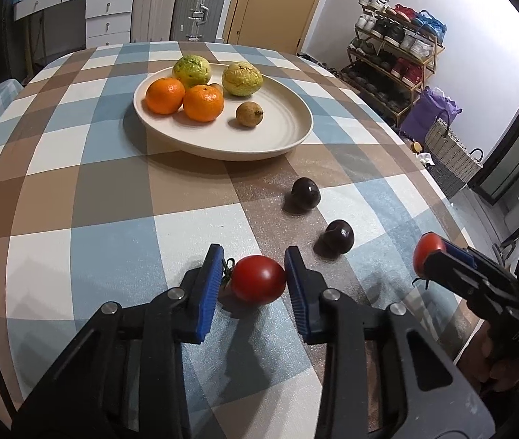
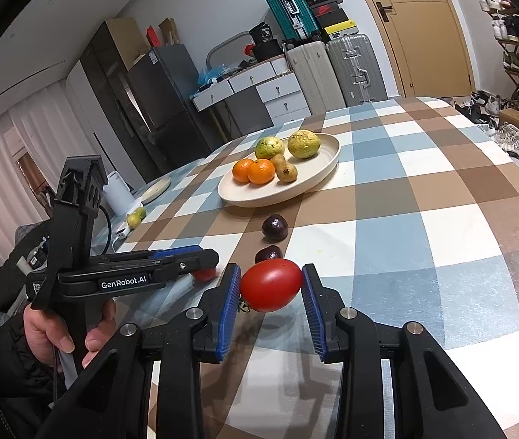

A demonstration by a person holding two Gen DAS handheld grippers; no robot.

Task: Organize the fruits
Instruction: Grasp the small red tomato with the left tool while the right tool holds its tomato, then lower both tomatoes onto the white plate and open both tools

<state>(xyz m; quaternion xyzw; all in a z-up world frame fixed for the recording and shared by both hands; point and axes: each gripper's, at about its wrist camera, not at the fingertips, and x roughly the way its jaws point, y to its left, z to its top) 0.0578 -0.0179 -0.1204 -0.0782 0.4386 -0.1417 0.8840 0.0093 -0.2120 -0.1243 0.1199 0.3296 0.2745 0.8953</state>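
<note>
A red tomato (image 1: 258, 280) lies on the checked tablecloth between the blue pads of my left gripper (image 1: 254, 249), which is shut on it; its stem points at the left pad. My right gripper (image 2: 272, 267) is shut on a second red tomato (image 2: 271, 285), held just above the cloth, and shows at the right of the left wrist view (image 1: 439, 252). Two dark plums (image 1: 306, 191) (image 1: 340, 236) sit on the cloth ahead. Beyond them a cream plate (image 1: 288, 139) carries two oranges (image 1: 165, 96), two green guavas (image 1: 242, 78) and small brown fruits (image 1: 249, 114).
The table's right edge drops off toward a woven basket (image 1: 450, 153) and a shoe rack (image 1: 395, 58). In the right wrist view a hand (image 2: 45, 333) grips the left tool; a second plate (image 2: 155, 188), a small green fruit (image 2: 137, 217) and a white canister (image 2: 116, 192) stand far left.
</note>
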